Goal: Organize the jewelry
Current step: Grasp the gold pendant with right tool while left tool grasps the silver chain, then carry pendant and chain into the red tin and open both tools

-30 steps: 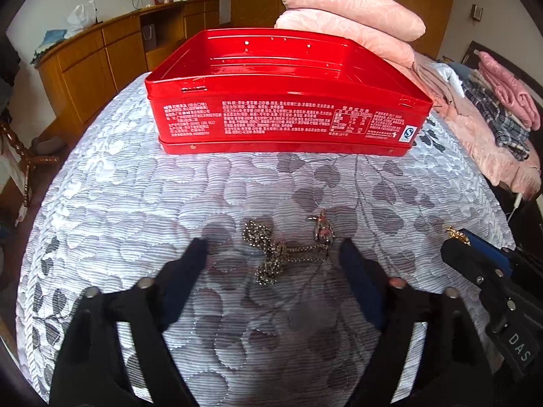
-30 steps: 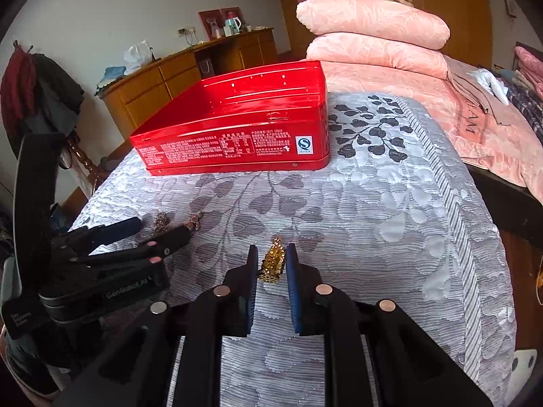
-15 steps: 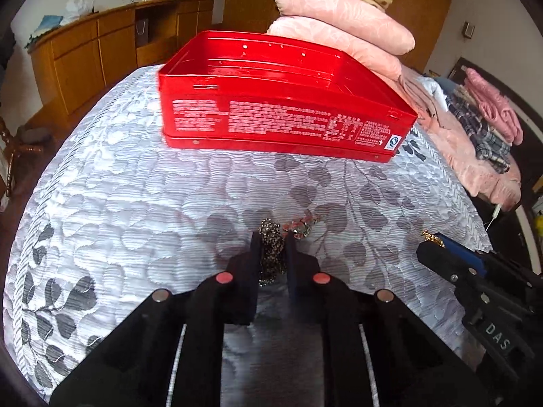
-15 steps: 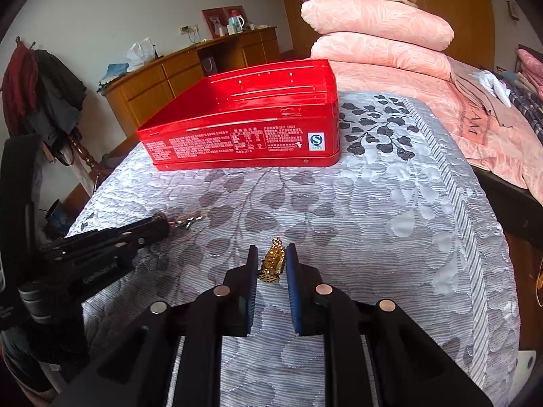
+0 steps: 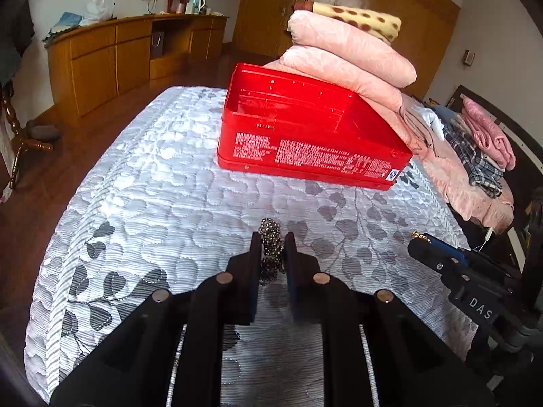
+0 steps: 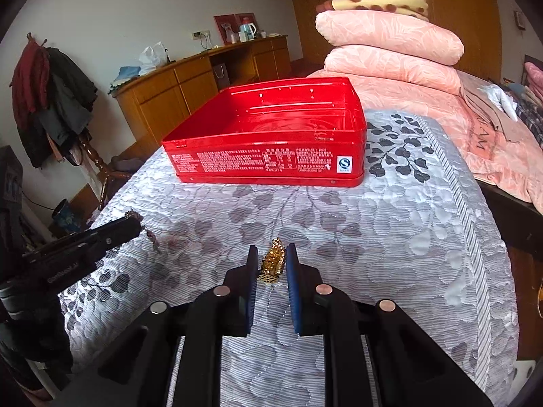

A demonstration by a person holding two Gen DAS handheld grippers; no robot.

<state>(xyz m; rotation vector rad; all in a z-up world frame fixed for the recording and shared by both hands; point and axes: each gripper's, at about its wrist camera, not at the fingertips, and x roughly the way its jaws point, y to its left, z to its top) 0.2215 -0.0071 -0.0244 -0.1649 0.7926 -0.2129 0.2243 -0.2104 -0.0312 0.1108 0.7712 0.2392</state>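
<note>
Left wrist view: the dark beaded metal chain [image 5: 270,251], lately loose on the quilted grey bedspread [image 5: 163,203], is now clamped in the left gripper [image 5: 271,249] and lifted, while a small gold pendant [image 6: 271,263] is pinched by the right gripper [image 6: 271,264], both ready for the open red tin box [image 5: 305,135].

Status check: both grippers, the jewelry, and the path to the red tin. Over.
Left gripper shut on bead chain, lifted. Right gripper shut on gold pendant. Red tin open ahead on quilt; nothing between.

Left tool [image 5: 271,249]: black frame, round silver pins. Right tool [image 6: 270,261]: blue pads, white "DAS" lettering.
</note>
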